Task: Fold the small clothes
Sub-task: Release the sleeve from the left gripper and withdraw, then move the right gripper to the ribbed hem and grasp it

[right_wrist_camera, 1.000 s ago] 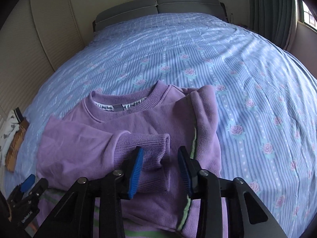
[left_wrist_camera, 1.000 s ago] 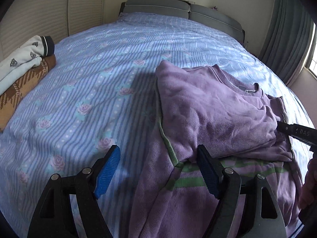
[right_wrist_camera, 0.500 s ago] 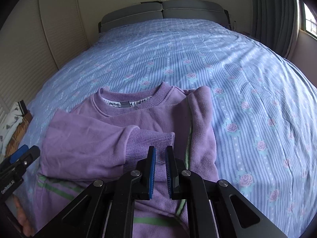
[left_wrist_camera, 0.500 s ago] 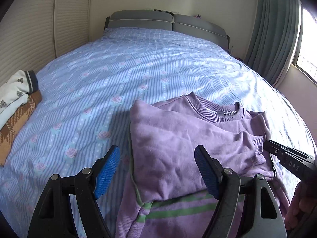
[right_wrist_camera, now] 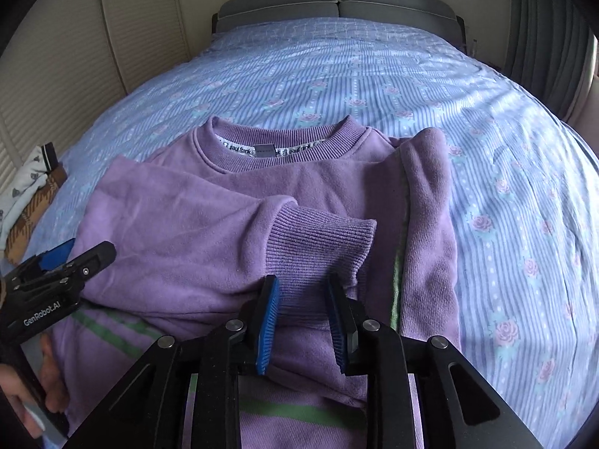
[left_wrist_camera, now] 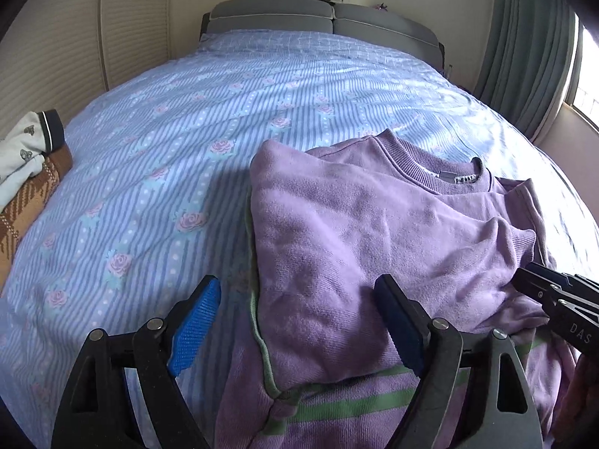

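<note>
Lilac fleece sweatshirt (right_wrist_camera: 209,232), ribbed at collar and cuff and banded with green stripes near the hem, lies partly folded on the striped, rose-printed bedspread (left_wrist_camera: 157,172), one sleeve laid across its chest. Left gripper (left_wrist_camera: 299,327) hovers over the garment's folded edge, blue ridged pads spread wide. Right gripper (right_wrist_camera: 303,327) has its fingers slightly parted, gripping nothing, straddling the fabric below the ribbed cuff (right_wrist_camera: 322,239); folded clothes (left_wrist_camera: 26,172) lie at the bed's left edge.

A home bedroom: a wide bed (right_wrist_camera: 374,75) with floral sheet, padded headboard (right_wrist_camera: 337,3) and curtains (left_wrist_camera: 531,45).
</note>
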Tool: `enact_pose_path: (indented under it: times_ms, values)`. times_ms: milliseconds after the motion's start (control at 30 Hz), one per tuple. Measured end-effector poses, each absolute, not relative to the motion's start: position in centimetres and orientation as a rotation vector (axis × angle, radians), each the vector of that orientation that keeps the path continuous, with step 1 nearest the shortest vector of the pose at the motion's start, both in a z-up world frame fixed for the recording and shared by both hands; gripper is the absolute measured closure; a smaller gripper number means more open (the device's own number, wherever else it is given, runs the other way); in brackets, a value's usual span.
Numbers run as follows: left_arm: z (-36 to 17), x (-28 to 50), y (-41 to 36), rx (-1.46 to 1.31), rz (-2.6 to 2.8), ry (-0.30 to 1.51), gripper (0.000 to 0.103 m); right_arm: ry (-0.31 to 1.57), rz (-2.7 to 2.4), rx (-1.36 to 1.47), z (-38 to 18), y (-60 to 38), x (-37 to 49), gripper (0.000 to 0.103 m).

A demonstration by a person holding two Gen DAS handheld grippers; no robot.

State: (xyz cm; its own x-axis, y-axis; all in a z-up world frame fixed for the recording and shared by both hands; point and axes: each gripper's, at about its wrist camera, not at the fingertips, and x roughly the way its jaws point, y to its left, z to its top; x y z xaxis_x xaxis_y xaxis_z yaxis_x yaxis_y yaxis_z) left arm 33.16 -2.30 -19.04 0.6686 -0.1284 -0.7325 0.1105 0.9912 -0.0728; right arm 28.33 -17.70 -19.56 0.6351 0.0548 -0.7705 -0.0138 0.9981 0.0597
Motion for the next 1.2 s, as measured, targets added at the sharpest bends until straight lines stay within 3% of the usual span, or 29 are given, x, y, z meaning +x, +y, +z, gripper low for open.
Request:
enact_pose_path:
  times_ms: [33,100,200,600,733,833,1200]
  values:
    - [-18.6,32.7,-2.4,-0.020,-0.135,0.822,0.020,0.876,0.038,0.050,-19.1,-17.7,27.9,0.070]
    - [-17.7,31.8,-2.7,-0.021,-0.140,0.814,0.020,0.847,0.024,0.034,-17.8,-17.8,26.5,0.051]
    - [-16.8,29.9,-3.1,0.001,-0.142,0.809,0.020,0.803,-0.016,-0.004,-16.0,-18.3,23.4,0.040]
    - [-14.4,21.8,-0.5,-0.019,-0.218,0.801,0.020,0.727,-0.165,0.085,-13.4,-20.5,12.7,0.037]
    - [-13.5,20.3,1.6,-0.045,-0.225,0.788,0.020,0.708,-0.190,0.082,-12.6,-18.9,11.3,0.036]
    - [-13.4,19.5,3.2,-0.055,-0.225,0.798,0.020,0.690,-0.220,0.028,-12.0,-17.3,10.6,0.028]
    - [-14.7,15.8,4.8,-0.051,-0.228,0.828,0.020,0.684,-0.271,0.010,-12.3,-16.1,7.3,0.024]
